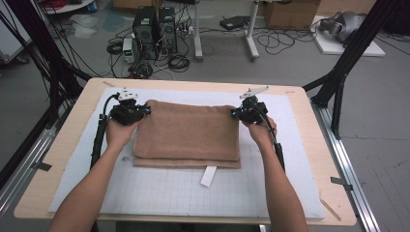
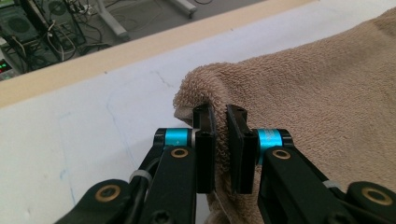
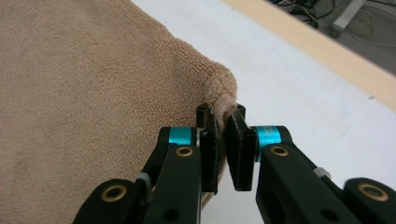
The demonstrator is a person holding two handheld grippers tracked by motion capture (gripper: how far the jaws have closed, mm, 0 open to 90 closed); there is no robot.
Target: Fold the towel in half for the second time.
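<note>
Bench: Broadly, we see a pale wooden bench [image 1: 309, 121] on a metal frame, standing on a grey floor.
Mat: we find a white gridded mat [image 1: 164, 191] over most of the bench top, with bare wood around its edges.
Towel: we see a tan terry towel [image 1: 188, 133] folded on the mat, roughly in the middle and toward the far side. Its layers show as stacked edges along the near side, and its two far corners are in the grippers.
White tag: we note a small white tag [image 1: 209, 176] lying on the mat, poking out from under the towel's near edge.
Left gripper: we hold the left gripper [image 1: 143, 111] at the towel's far left corner. In the left gripper view [image 2: 219, 140] its fingers [image 2: 205, 154] are clamped on a bunched fold of towel, the cloth pinched between the two black pads and humping up just beyond them.
Right gripper: we hold the right gripper [image 1: 235, 113] at the towel's far right corner. In the right gripper view [image 3: 223, 140] its fingers [image 3: 240, 149] are pressed together on the corner's thick rolled edge, which stands up between the pads.
Hands: our forearms come in from the near edge, one on each side of the towel.
Floor clutter: beyond the bench we see computer towers [image 1: 154, 31] and loose cables [image 1: 179, 60] on the floor.
</note>
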